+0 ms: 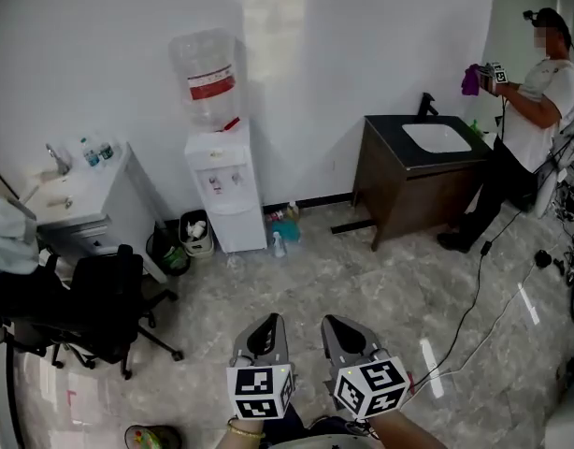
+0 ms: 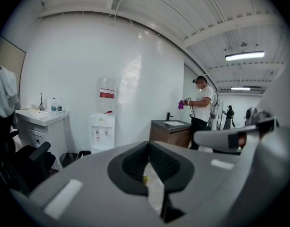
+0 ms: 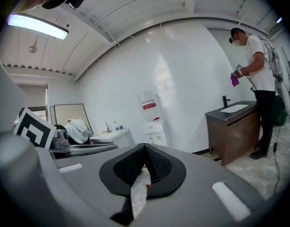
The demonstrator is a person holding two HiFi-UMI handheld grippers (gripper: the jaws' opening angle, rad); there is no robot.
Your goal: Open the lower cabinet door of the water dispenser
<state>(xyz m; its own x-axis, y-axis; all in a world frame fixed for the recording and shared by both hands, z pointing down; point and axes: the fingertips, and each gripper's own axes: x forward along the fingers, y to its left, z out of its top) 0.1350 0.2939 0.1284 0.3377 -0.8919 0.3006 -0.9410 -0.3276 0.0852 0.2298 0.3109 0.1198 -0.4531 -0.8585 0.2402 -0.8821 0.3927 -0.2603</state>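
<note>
Against the wall point(image 1: 380, 45), well ahead of the left gripper point(image 1: 265, 323) and right gripper point(image 1: 340, 325), the water dispenser point(image 1: 224, 190) is standing upright, long axis vertical, its lower cabinet door point(image 1: 240, 230) facing them. Both are being held fully closed, with nothing gripped.

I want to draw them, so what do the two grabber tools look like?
Both the left gripper and right gripper are grey, wedge-shaped, with black ridged pads inside. Each carries a white cube printed with black square markers. A yellowish bracelet sits on the left wrist.
</note>
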